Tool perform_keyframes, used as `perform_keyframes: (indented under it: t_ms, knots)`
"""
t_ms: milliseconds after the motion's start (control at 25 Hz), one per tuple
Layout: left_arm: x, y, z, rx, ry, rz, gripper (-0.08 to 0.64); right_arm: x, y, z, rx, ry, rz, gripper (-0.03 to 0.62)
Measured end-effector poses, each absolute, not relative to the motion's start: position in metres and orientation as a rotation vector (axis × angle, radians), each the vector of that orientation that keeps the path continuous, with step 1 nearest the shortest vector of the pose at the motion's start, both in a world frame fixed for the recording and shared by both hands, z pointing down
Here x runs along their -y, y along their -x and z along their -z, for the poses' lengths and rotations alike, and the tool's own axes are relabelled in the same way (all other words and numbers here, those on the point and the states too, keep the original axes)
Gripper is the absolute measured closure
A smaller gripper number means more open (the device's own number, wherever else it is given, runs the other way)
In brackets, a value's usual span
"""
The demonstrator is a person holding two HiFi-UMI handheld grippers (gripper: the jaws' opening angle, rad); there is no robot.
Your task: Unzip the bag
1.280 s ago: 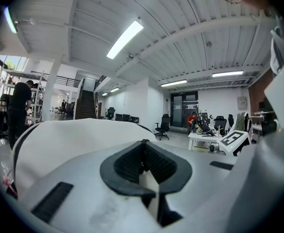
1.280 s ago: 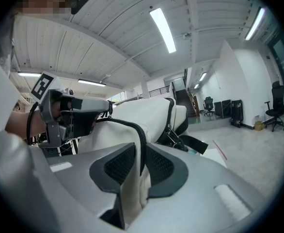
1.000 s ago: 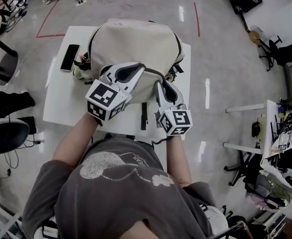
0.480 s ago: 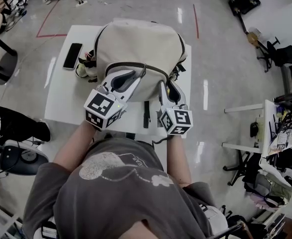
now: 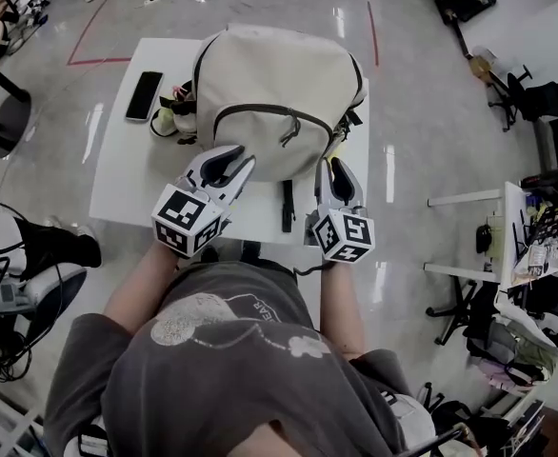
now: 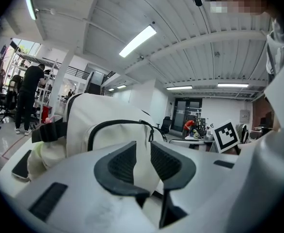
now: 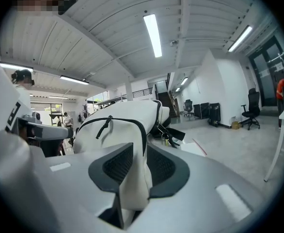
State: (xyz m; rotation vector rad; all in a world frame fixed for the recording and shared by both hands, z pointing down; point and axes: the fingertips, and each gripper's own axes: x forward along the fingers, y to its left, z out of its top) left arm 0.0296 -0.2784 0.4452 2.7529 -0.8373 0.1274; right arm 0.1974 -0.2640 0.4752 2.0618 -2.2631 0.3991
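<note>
1. Left gripper (image 5: 241, 157): jaws have just been opening and stand apart, nothing pinched, at the bag's near edge.
2. Bag (image 5: 274, 74) lies on the white table (image 5: 117, 193), its far side hidden.
3. Right gripper (image 5: 334, 167): jaws have just been closing and pinch the bag's near-right corner fabric.

Glossy grey floor (image 5: 431, 112), white table (image 5: 117, 179), ceiling striplights (image 7: 152, 35)

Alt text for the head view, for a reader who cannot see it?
A cream backpack lies on a white table, a black phone beside it. At its near edge the person's left gripper, jaws just opened, holds nothing; the right gripper, jaws just closing a little, pinches its fabric.
</note>
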Motion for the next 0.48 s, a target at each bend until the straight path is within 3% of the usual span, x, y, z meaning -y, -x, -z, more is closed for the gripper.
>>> perform_keyframes:
  t_ms: [200,280,480]
  knots:
    - [0.266,-0.015,-0.458,0.829,-2.724,-0.140,0.497,0.242,-0.199,-0.480,2.201,-2.113,-0.424,0.540]
    - [0.264,-0.005,-0.464,0.828,-2.712,-0.146,0.509,0.232,-0.194,-0.484,2.181,-2.121,-0.431,0.588]
    - [0.266,0.019,-0.481,0.828,-2.706,-0.169,0.531,0.217,-0.180,-0.488,2.137,-2.141,-0.382,0.592]
